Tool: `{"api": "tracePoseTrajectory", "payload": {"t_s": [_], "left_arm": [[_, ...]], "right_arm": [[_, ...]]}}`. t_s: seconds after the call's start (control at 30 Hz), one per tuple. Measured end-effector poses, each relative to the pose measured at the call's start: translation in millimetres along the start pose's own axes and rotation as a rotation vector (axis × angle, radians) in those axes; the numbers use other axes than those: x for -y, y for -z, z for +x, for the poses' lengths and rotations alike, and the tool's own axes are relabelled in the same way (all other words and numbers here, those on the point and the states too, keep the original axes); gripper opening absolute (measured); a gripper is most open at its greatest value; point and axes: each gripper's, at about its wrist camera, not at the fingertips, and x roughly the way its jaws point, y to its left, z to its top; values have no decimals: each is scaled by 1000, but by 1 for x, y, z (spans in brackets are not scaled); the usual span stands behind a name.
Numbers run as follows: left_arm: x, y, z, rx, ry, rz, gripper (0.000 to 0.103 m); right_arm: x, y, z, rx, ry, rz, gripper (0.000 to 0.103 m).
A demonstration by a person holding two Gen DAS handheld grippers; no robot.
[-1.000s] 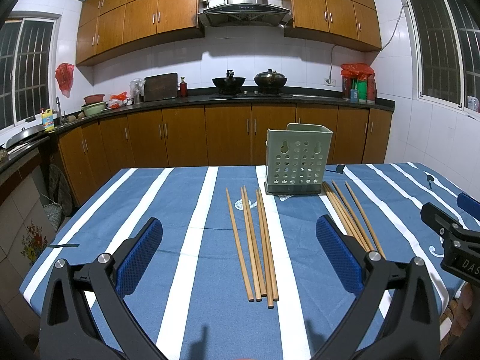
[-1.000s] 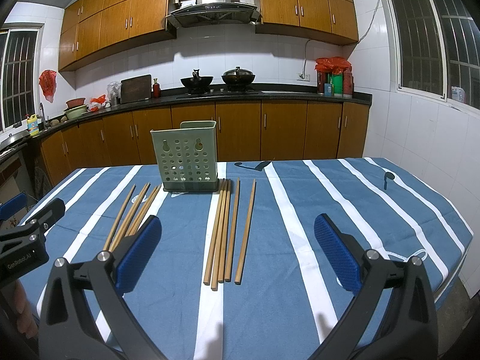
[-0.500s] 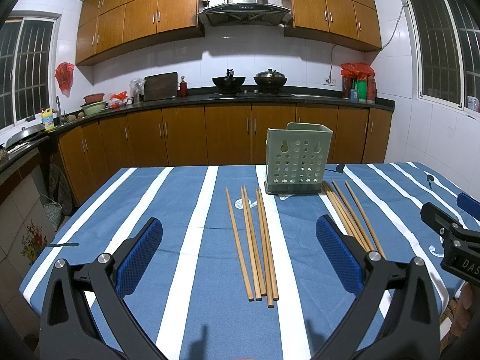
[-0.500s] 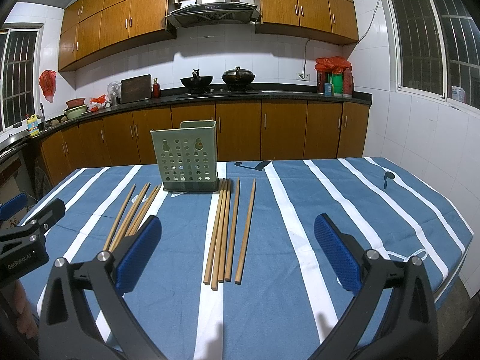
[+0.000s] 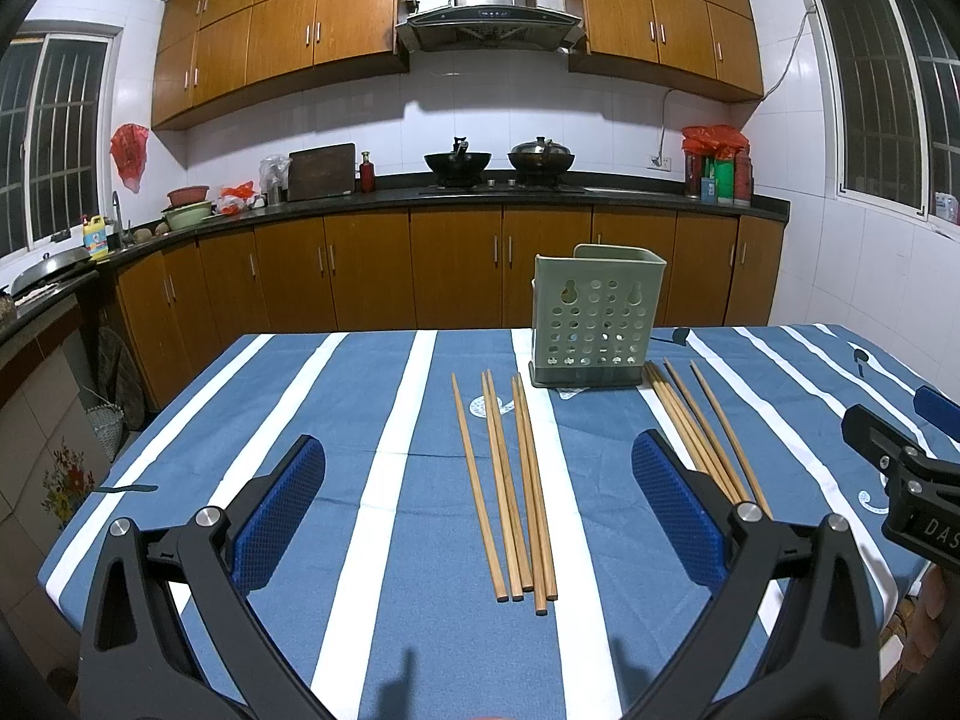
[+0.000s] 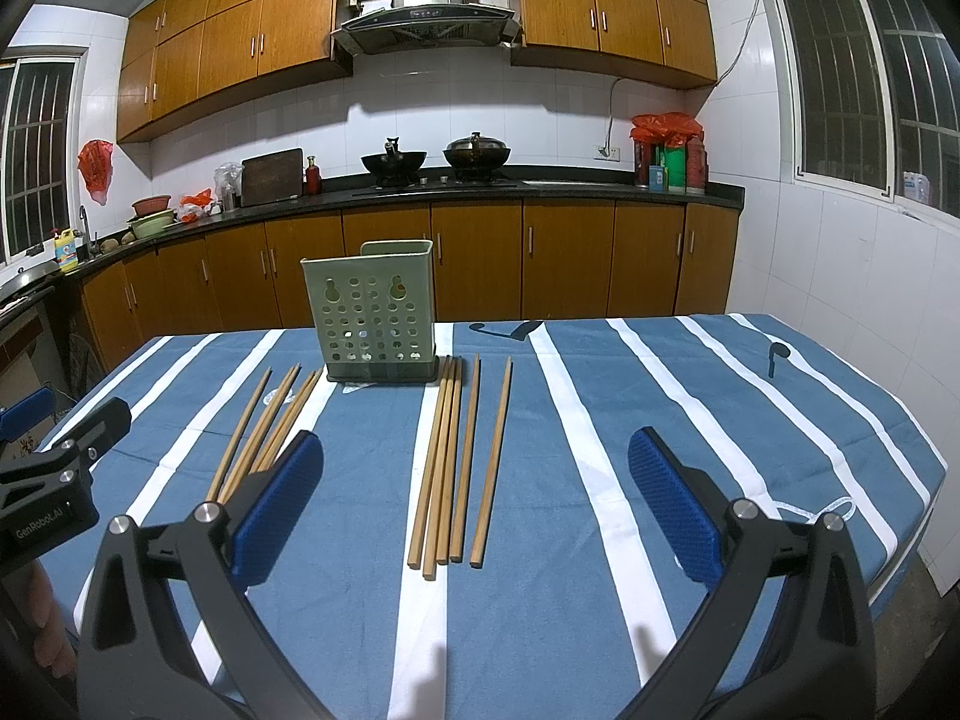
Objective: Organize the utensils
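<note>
A pale green perforated utensil holder (image 5: 597, 317) (image 6: 372, 315) stands upright on the blue-and-white striped tablecloth. Two bundles of wooden chopsticks lie flat in front of it. In the left wrist view the left bundle (image 5: 510, 480) lies between my fingers, and the right bundle (image 5: 702, 426) runs behind the right pad. My left gripper (image 5: 477, 510) is open and holds nothing. My right gripper (image 6: 474, 507) is open too, with the right bundle (image 6: 459, 456) between its fingers and the left bundle (image 6: 264, 426) at its left pad. Each gripper shows at the other view's edge.
The table edge (image 5: 150, 450) drops off at the left, and the right edge (image 6: 900, 420) lies near a tiled wall. Kitchen cabinets and a counter with woks (image 5: 459, 162) stand behind the table. A hand (image 6: 36, 630) shows at the lower left.
</note>
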Motion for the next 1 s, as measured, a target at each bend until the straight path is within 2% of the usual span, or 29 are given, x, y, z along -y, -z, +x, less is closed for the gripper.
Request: {"api": "tracePoseTrajectory", "payload": {"t_s": [0.3, 0.43, 0.73, 0.83, 0.87, 0.9, 1.0], "left_arm": [[1, -1, 0, -11, -3, -3, 101], [4, 1, 11, -30, -19, -3, 101], [-18, 11, 51, -165, -97, -25, 101], [-25, 15, 66, -209, -119, -30, 101], [-28, 16, 71, -224, -125, -32, 101], [-29, 16, 74, -232, -128, -33, 98], [-34, 17, 89, -284, -118, -48, 82]], "right_arm": [[3, -1, 4, -9, 1, 1, 99], [9, 3, 3, -27, 0, 4, 99], [33, 3, 69, -198, 24, 101, 99], [43, 6, 92, -266, 27, 124, 84], [44, 7, 100, -290, 20, 125, 73], [45, 9, 108, -319, 9, 127, 65], [45, 12, 129, -378, -20, 136, 53]]}}
